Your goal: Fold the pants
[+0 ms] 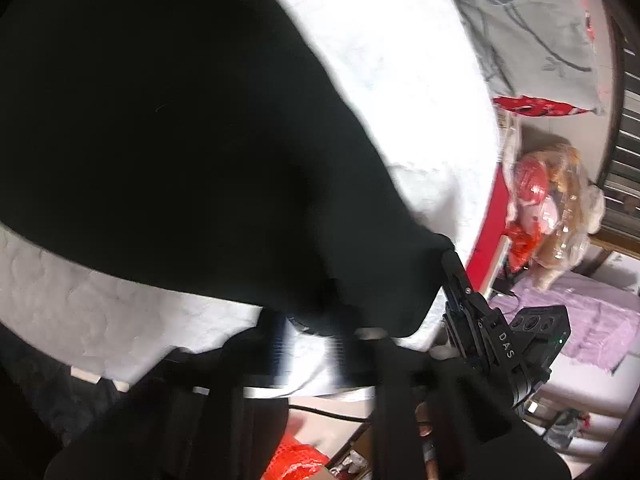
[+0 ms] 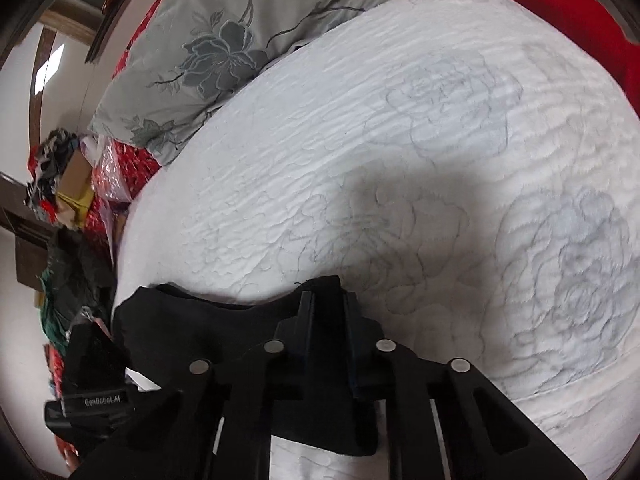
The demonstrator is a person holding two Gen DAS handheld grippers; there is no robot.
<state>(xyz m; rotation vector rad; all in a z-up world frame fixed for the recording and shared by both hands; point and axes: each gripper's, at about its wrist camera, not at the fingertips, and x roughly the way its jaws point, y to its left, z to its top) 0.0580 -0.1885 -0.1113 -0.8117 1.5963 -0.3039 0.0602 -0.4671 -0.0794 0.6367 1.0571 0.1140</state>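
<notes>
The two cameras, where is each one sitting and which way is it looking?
Left wrist view: sits on the left hand-held gripper, looking down along it at the black pants on the white bedspread; the right hand-held gripper shows at the pants' corner.
Right wrist view: sits on the right hand-held gripper, looking down its fingers, shut on the pants' edge; the left gripper shows at lower left.
Both show the pants, the bedspread and the grey flowered pillow.
</notes>
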